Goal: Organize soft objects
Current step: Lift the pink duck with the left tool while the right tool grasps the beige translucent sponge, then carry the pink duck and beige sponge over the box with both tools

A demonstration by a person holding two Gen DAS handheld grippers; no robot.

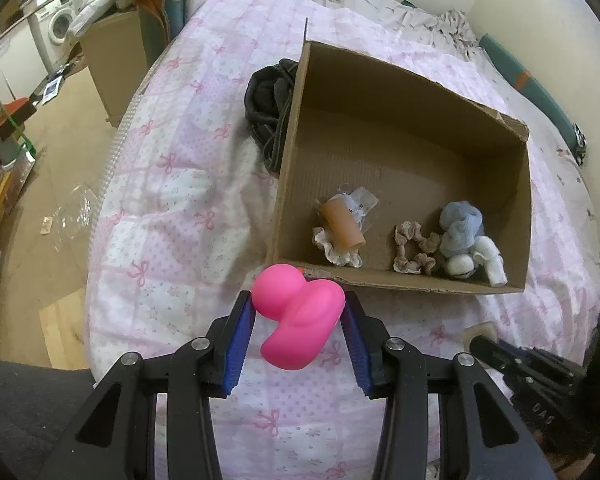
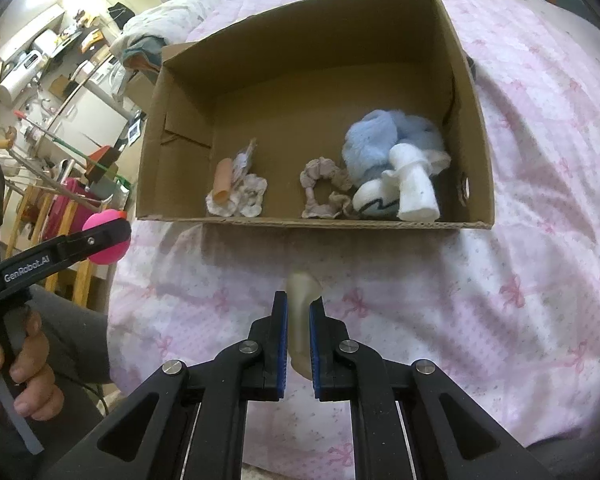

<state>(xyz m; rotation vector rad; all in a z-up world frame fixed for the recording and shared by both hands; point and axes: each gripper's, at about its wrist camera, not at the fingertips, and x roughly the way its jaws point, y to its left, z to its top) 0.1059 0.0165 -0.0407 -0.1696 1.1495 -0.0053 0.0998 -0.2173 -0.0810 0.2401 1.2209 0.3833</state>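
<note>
Two hand-held grippers hover over a bed (image 1: 172, 200) with a pink bow-print quilt. The left hand-held gripper (image 1: 299, 312) is clamped on a bright pink rubbery duck-shaped toy (image 1: 296, 320); the right hand-held gripper (image 2: 298, 320) is closed on a pale translucent soft tube (image 2: 302, 304), possibly silicone. Just beyond, an open brown cardboard box (image 2: 476, 128) holds a fluffy blue plush (image 2: 380, 140), white socks (image 2: 416, 184), a beige fabric scrunchie (image 2: 324, 188) and a tan tube (image 2: 223, 180).

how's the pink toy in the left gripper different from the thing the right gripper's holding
The pink toy is bright, opaque and bulbous; the pale piece is translucent beige and slim. The left gripper stands wide around the pink toy; the right gripper is pinched nearly shut on the pale piece. Both are held above the quilt, outside the box.
</note>
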